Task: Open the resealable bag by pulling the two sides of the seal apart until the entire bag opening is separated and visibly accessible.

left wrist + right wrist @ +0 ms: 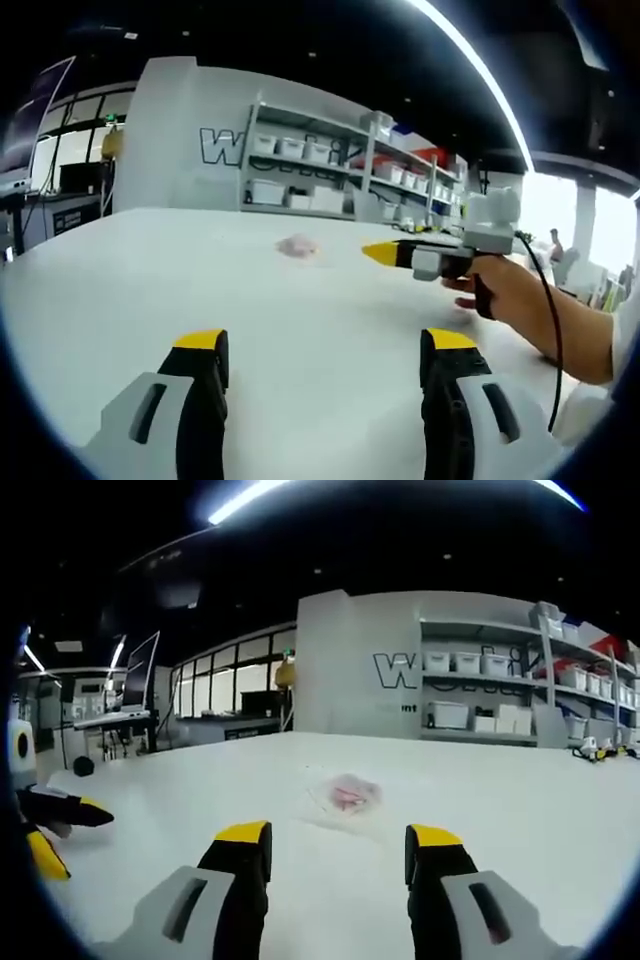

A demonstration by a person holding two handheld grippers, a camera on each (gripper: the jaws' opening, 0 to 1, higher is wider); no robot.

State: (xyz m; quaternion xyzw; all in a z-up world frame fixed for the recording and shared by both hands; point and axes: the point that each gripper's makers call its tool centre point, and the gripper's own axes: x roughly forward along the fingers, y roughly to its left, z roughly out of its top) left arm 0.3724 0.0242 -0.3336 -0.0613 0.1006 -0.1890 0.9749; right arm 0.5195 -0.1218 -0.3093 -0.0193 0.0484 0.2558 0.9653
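A small clear resealable bag point(297, 246) with something pink inside lies flat on the white table point(150, 290), well ahead of my left gripper point(325, 345), which is open with nothing between its yellow-tipped jaws. The right gripper point(400, 255) comes in from the right, held by a hand point(505, 290), a little to the right of the bag and above the table. In the right gripper view the bag point(347, 795) lies just beyond my right gripper point(338, 835), which is open and empty. The left gripper point(60, 825) shows at the left edge, jaws apart.
The white table point(520, 810) stretches wide around the bag. Shelves with white bins point(300, 170) stand behind it against a grey wall with lettering. Desks and monitors point(130, 705) sit at the far left. A cable point(552, 330) hangs from the right gripper.
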